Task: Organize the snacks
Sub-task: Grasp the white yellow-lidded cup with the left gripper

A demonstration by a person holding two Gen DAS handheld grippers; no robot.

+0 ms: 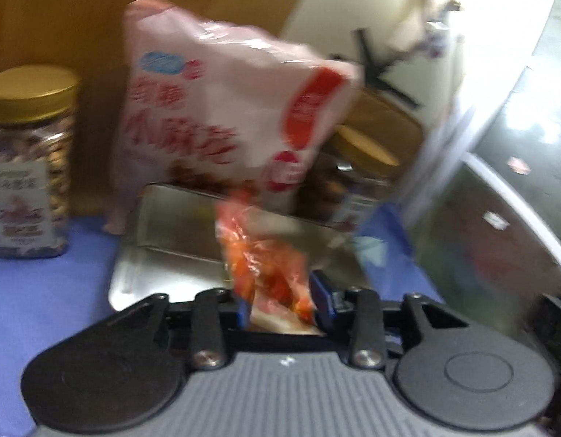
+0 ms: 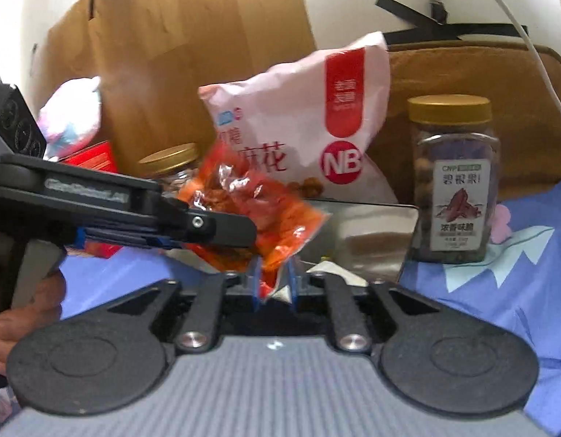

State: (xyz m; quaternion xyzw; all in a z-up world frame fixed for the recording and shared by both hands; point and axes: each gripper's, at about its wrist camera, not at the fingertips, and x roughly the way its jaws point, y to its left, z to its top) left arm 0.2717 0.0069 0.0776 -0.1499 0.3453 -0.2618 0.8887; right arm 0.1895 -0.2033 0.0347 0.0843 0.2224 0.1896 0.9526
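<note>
A tray (image 2: 375, 218) sits on the cloth (image 2: 498, 291). Behind it leans a big bag (image 2: 302, 123), cardboard (image 2: 193, 36) behind that. One jar (image 2: 455, 182) stands right of the tray, another (image 2: 171, 164) left of the bag. A small packet (image 2: 258, 215) hangs before the tray.

We read most from the right wrist view. On the pink snack bag (image 2: 298, 116) a white "NB" sits in a red circle at the lower right, and large red characters end in "麻花"; the red band above carries small white characters too blurred for us to read. The gold-lidded jar (image 2: 455, 182) has a white label headed "CNP", then "碧根果", and below the drawing "浓香味脆"; the finer print under that is too small.

In the left wrist view the same bag (image 1: 222, 109) shows large red characters, smeared by blur, and we cannot make out the label of the jar at left (image 1: 29, 167).
</note>
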